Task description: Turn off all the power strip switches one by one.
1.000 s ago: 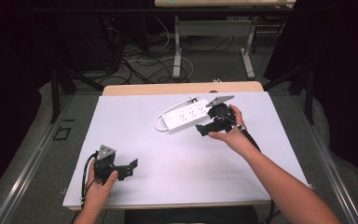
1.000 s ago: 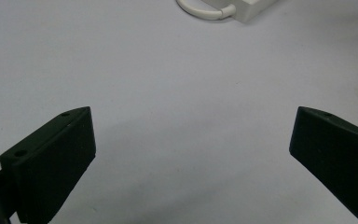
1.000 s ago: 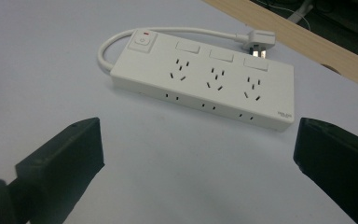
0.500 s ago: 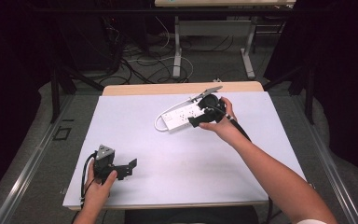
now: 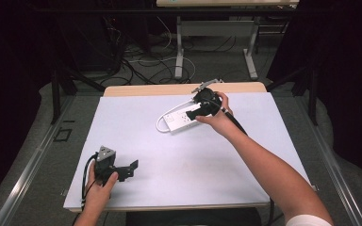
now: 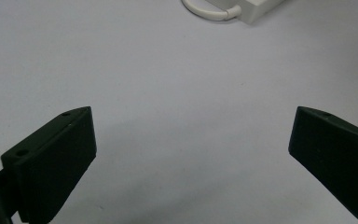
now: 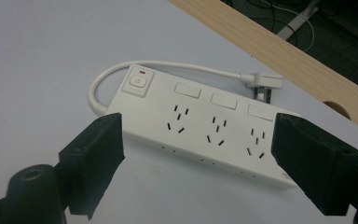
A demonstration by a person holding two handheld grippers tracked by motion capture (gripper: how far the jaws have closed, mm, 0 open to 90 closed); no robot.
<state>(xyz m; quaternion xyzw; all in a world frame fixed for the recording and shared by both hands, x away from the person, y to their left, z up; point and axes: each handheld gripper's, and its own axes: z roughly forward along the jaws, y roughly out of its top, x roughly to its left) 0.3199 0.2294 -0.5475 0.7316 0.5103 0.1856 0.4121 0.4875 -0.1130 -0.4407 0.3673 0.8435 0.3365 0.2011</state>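
White three-socket power strip (image 7: 200,128), looped cord (image 7: 168,70).

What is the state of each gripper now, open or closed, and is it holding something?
Left gripper: open, holding nothing, over the bare white table.
Right gripper: open, holding nothing, jaws spread over the white power strip.

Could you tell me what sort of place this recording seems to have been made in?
Probably a lab or recording workspace: a white-covered table with a lone power strip, dark curtains round it, and loose cables on the floor behind.
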